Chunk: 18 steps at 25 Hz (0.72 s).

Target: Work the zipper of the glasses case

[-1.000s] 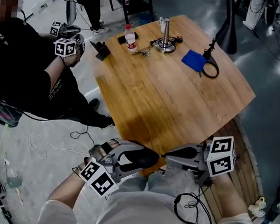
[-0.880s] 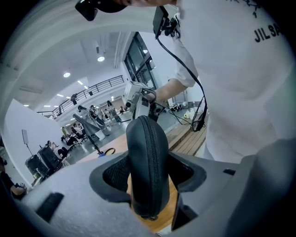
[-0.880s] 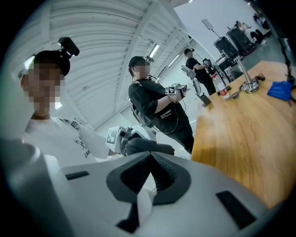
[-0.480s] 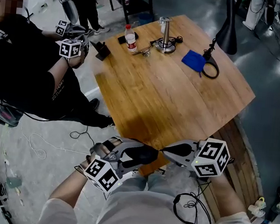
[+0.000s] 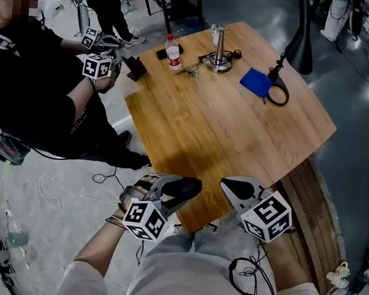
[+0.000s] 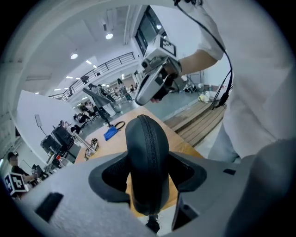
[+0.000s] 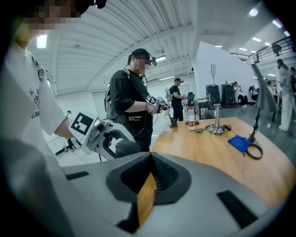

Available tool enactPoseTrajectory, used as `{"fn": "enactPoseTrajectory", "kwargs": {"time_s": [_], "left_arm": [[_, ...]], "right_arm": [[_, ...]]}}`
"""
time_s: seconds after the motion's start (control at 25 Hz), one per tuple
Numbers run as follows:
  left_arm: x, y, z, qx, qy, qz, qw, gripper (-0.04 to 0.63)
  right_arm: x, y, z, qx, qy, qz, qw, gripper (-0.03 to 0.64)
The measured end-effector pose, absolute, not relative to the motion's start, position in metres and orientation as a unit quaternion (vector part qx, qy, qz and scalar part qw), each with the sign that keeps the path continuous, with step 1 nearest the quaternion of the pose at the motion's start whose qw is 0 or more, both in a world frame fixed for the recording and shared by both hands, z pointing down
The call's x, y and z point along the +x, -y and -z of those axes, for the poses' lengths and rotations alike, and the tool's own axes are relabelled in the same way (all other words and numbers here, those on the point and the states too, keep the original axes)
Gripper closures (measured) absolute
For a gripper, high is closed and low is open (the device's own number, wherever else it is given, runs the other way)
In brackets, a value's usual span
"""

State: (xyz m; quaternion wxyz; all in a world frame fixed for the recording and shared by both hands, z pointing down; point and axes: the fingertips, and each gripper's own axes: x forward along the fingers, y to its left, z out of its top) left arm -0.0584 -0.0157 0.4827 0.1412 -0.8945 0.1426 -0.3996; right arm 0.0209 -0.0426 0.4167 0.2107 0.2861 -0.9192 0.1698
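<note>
Your left gripper [image 5: 177,194] is clamped on the case [image 6: 147,152]. Its jaws stand partly apart and the pads press the case's two broad sides. In the left gripper view the case stands on edge between the jaws, with its rounded end reaching out past them. The zipper [image 6: 149,139] runs down the middle of the edge that faces the camera, and it is closed along the stretch you can see.

Your right gripper [image 5: 228,185] has its jaws together with nothing between them. Its tip points toward the case's free end and is near it but not touching; a gap shows between the two in the head view.

Both grippers hang at the near edge of the table [image 5: 237,135], just in front of your body. Far across the table lie a blue cloth [image 5: 254,80], a bottle [image 5: 173,51] and a metal stand [image 5: 218,49]. A second person [image 5: 29,91] stands at the table's left side, holding grippers of their own.
</note>
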Motion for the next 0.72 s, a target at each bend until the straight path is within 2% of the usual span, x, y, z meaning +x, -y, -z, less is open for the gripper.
{"fn": "enactPoseTrajectory", "kwargs": {"time_s": [0.36, 0.48, 0.52, 0.56, 0.68, 0.72], "left_arm": [[-0.031, 0.087, -0.566, -0.82, -0.183, 0.508, 0.187, 0.339], [-0.024, 0.096, -0.598, -0.811, -0.165, 0.535, 0.173, 0.337], [-0.018, 0.093, -0.604, -0.823, -0.155, 0.528, 0.141, 0.337], [-0.011, 0.089, -0.606, -0.849, -0.146, 0.502, 0.076, 0.337], [0.014, 0.08, -0.589, -0.906, -0.13, 0.333, -0.227, 0.337], [0.019, 0.08, -0.583, -0.903, -0.129, 0.286, -0.293, 0.337]], "right_arm": [[0.018, 0.051, -0.464, 0.332, 0.893, -0.258, 0.162, 0.617], [0.024, 0.049, -0.47, 0.343, 0.886, -0.265, 0.163, 0.617], [0.027, 0.049, -0.474, 0.347, 0.885, -0.264, 0.166, 0.617], [0.03, 0.049, -0.476, 0.35, 0.883, -0.267, 0.164, 0.617], [0.043, 0.053, -0.485, 0.359, 0.875, -0.29, 0.147, 0.617], [0.047, 0.054, -0.49, 0.362, 0.873, -0.293, 0.147, 0.617]]}}
